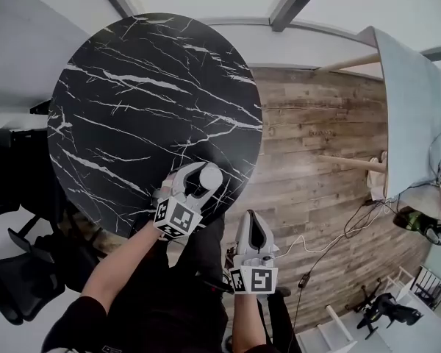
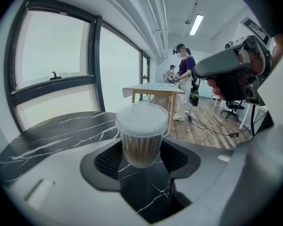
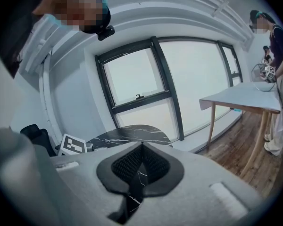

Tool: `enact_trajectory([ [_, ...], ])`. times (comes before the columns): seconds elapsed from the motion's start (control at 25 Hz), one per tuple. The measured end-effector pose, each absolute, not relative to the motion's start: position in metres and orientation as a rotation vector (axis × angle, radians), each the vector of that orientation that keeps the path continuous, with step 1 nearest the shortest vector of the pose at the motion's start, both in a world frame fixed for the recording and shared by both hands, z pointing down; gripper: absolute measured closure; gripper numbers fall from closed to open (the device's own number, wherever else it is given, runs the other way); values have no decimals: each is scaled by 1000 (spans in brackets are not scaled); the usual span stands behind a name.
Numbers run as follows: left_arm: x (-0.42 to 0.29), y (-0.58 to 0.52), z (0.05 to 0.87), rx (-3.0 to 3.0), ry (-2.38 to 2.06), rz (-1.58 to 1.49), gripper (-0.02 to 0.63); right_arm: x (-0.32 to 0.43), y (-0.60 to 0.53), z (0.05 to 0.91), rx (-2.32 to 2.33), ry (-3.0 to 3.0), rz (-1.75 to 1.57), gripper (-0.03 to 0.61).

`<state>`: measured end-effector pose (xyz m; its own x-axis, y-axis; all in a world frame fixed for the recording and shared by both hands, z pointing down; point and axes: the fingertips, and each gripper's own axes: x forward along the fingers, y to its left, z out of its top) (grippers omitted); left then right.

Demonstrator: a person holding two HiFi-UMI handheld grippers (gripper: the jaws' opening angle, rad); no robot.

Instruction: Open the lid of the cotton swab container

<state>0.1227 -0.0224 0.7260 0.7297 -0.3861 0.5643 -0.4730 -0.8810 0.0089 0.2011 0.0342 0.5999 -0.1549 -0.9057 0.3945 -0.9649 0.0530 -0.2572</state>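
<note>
My left gripper grasps the cotton swab container, its pads against the clear sides. The frosted lid is on. The container is at the near edge of the black marble tabletop. My right gripper is clenched on nothing, just off that edge, over the wooden floor.

Open and bare across most of the black marble tabletop at upper left, blocked only at its lower right rim by the cotton swab container clamped in the left gripper, with open wooden floor rightward up to a pale table.
</note>
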Motion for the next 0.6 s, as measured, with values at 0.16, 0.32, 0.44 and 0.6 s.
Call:
enact_trajectory([
  [0.16,114,-7,712,2796,-658,851,354,193,40,595,1949,-2197,689,583],
  [0.32,106,7,698,2801,-639,848,354,183,45,589,1945,-2203,679,583],
  [0.44,100,14,690,2793,-624,839,354,177,48,583,1948,-2209,673,583],
  [0.6,88,20,680,2788,-614,829,354,165,50,575,1953,-2219,664,583],
])
